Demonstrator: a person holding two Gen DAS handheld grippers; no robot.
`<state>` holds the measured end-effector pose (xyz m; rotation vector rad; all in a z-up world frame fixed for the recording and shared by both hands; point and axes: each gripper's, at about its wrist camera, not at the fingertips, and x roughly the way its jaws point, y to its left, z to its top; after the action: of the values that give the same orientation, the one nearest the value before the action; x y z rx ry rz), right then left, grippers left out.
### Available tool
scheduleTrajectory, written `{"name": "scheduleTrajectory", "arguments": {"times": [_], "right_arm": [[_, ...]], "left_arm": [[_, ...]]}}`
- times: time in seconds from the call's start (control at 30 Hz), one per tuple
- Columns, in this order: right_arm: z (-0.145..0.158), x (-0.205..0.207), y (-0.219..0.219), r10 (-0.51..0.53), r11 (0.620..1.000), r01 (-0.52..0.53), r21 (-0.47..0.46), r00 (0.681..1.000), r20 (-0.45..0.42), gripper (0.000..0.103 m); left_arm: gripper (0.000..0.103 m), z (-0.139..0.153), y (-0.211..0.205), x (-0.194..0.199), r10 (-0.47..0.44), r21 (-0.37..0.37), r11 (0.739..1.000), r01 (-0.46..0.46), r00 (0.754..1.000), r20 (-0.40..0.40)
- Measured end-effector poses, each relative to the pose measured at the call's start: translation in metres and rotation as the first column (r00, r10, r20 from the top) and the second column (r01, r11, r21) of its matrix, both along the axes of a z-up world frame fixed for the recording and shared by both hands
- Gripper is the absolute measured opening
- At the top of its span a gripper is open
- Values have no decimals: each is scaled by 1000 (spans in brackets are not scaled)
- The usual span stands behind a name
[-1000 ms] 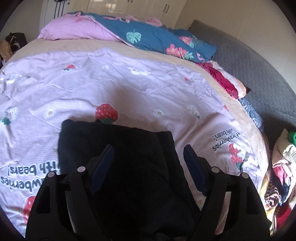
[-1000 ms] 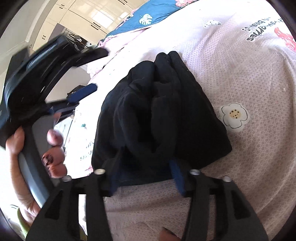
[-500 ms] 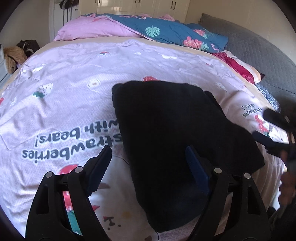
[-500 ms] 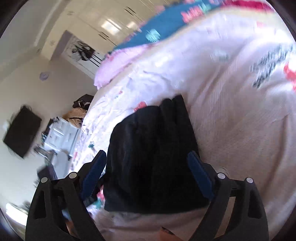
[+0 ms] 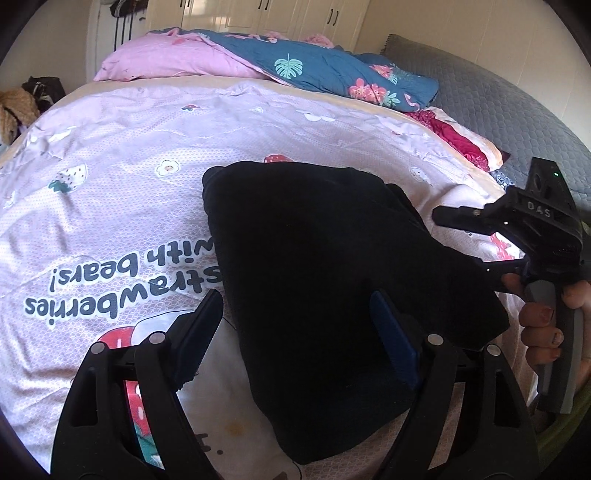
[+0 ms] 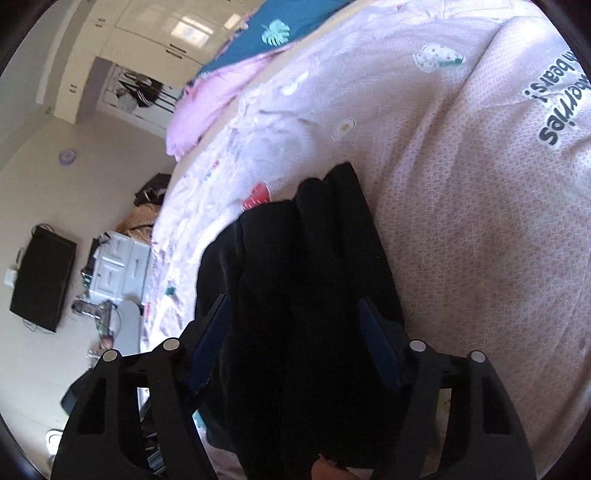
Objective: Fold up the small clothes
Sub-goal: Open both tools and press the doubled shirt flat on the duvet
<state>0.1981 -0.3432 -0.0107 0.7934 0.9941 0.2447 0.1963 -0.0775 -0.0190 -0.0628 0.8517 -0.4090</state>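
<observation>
bedroom surroundings are seen in both wrist views, with a bed covered by a pale pink quilt (image 5: 110,192) printed with strawberries, small flowers and dark lettering. at the far left of the left wrist view a dark bag (image 5: 44,90) and a tan bundle (image 5: 16,110) are seen beside the bed. at the head of the bed a pink pillow (image 5: 166,61) is laid, and just to its right a teal floral blanket (image 5: 332,74) is bunched. white cupboard doors (image 5: 277,14) are seen behind them. in the middle of the quilt a folded black garment (image 5: 332,266) is laid flat, its near edge reaching toward the foot of the bed. the left gripper (image 5: 295,332) is held low over the garment's near left part with its fingers wide apart and nothing between them. a red patterned cloth (image 5: 461,136) is seen at the quilt's right edge, beside a grey quilted headboard (image 5: 498,103). at the far right of the same view the right gripper (image 5: 476,240) is seen from the side, its handle wrapped by the right hand (image 5: 543,317). in the right wrist view a black television (image 6: 42,280) is seen on the wall at left, with a white cabinet (image 6: 118,269) near it, and the right gripper (image 6: 295,339) is shown spread apart above the garment (image 6: 314,277), clamped on nothing.
</observation>
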Motion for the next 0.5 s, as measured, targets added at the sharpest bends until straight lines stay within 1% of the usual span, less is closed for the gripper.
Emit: {"name": "scheduleTrajectory", "arguments": {"times": [0.1, 0.17, 0.2, 0.27, 0.3, 0.33, 0.37, 0.4, 0.43, 0.5], "right_arm": [[-1, 9, 9, 29, 999, -29, -24, 1000, -1, 69], [4, 14, 18, 56, 995, -54, -86, 998, 19, 66], [7, 16, 22, 70, 991, -66, -120, 997, 26, 62], [7, 25, 31, 89, 982, -82, -167, 995, 36, 58], [6, 28, 35, 101, 976, -92, -196, 994, 36, 53], [6, 29, 40, 100, 967, -89, -238, 994, 36, 39], [6, 30, 46, 124, 954, -106, -282, 991, 46, 33], [9, 28, 51, 145, 931, -114, -347, 987, 64, 15], [11, 26, 53, 149, 923, -107, -371, 985, 85, 15], [23, 19, 53, 161, 917, -93, -388, 976, 146, 13]], "left_arm": [[74, 0, -2, 0, -2, 1, 1000, 2, 1000, 3], [74, 1, -2, 0, -5, -3, 1000, 5, 1000, 5], [74, 1, -4, 1, -7, -6, 1000, 7, 1000, 6], [74, 1, -6, 2, -13, -9, 1000, 13, 1000, 7], [74, 1, -8, 1, -17, -7, 1000, 17, 1000, 10], [74, 2, -9, 2, -20, -2, 1000, 21, 1000, 14], [74, 2, -10, 2, -22, 0, 1000, 22, 1000, 15], [75, 2, -10, 2, -22, -1, 1000, 22, 1000, 16], [76, 2, -10, 3, -21, -2, 1000, 21, 1000, 16], [76, 4, -7, 3, -16, -15, 1000, 16, 1000, 17]]}}
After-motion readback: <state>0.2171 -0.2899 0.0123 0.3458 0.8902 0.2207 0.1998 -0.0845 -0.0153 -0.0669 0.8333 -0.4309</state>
